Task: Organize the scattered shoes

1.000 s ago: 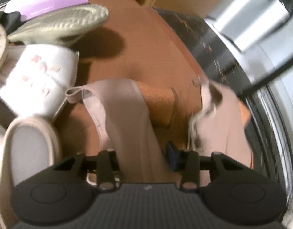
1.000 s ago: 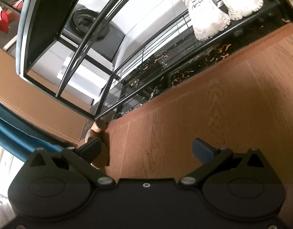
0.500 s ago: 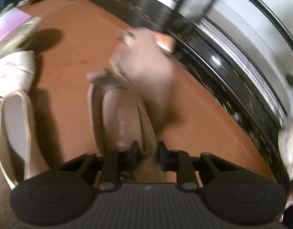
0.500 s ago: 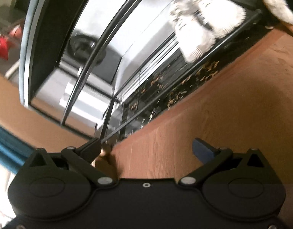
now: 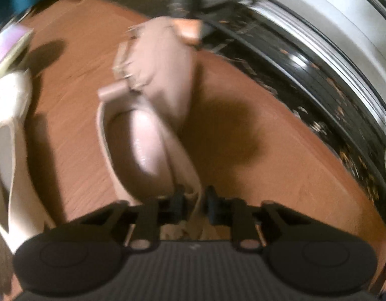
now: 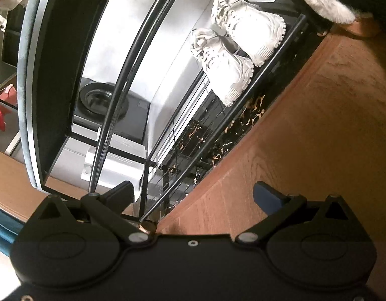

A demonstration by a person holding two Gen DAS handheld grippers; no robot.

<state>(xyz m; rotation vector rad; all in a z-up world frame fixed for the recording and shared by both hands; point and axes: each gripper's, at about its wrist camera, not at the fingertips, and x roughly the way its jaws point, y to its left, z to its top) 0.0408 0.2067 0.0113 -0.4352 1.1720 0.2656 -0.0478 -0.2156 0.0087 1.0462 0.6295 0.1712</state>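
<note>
Since a second ago the left gripper (image 5: 194, 199) has pinched its jaws onto the back edge of the pink shoe (image 5: 145, 148) and swung it away from the pile, toward the rack (image 5: 326, 80) that now fills the upper right of the left wrist view. The shoe hangs from that thin edge in the centre of the frame, blurred, toe pointing up the picture, its shadow on the wood floor (image 5: 268, 175) to its right. A second pink shoe (image 5: 162, 67) lies just beyond it, near the rack's foot. A pale shoe (image 5: 7, 150) sits at the left edge.

The right gripper (image 6: 193, 195) is spread wide with nothing between its fingers, pointed at the rack's lower shelf (image 6: 275, 57), where two white sneakers (image 6: 240, 57) stand side by side in the upper right.

Risks, as I judge them: the hold is only on a soft rim, so a quick swing could let the shoe slip or twist out. Its dangling toe could also catch the rack's front bar or knock the other pink shoe.
</note>
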